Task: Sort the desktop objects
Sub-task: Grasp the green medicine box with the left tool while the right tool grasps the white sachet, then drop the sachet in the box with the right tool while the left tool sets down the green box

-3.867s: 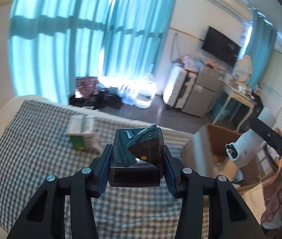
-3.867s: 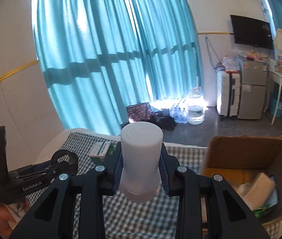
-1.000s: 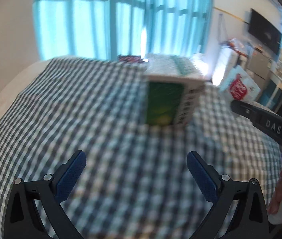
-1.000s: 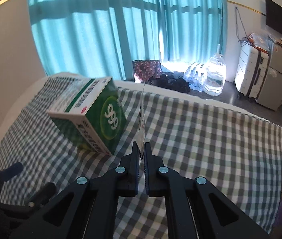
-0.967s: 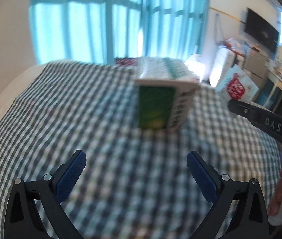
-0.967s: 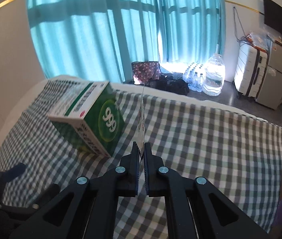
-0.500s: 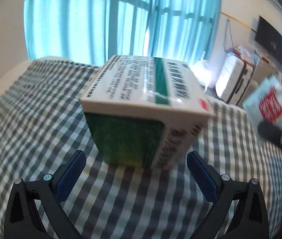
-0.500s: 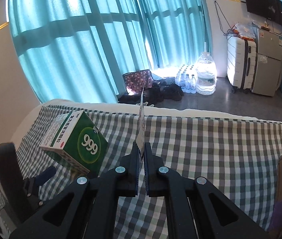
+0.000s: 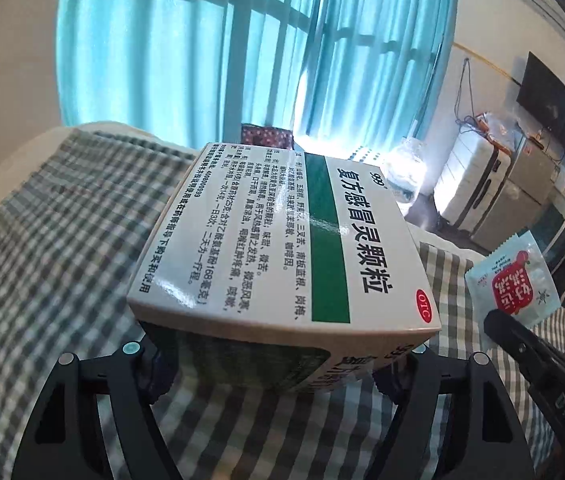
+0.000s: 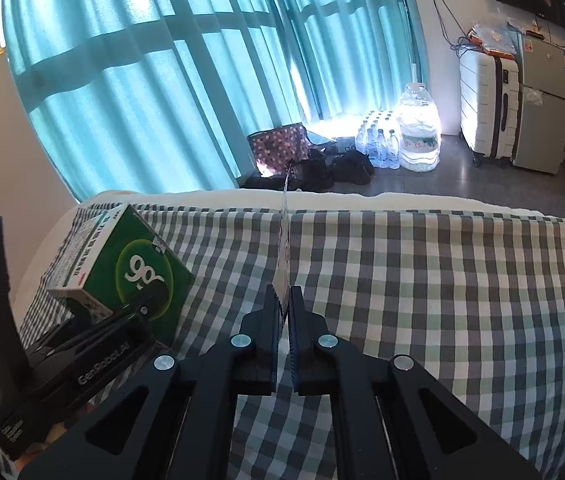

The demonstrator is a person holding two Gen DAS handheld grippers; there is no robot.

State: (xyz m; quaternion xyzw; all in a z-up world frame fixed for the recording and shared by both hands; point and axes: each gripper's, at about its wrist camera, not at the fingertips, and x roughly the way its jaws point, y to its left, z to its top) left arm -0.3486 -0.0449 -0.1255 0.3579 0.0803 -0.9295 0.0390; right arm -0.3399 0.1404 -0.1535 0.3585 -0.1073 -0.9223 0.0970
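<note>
Where half a second back my left tongs stood wide with the box ahead of them, their jaws have just been closing and now the box sits between the pads, filling the left view; I cannot tell whether the pads press it yet. It rests on the checked cloth. Right of it, the other tongs hold up a sachet. Teal curtains hang behind, a suitcase to the right.

From my right tongs, clamped on the sachet edge-on, the box lies far left with my left tongs against it. Only this view shows the water jug and bottles on the floor.
</note>
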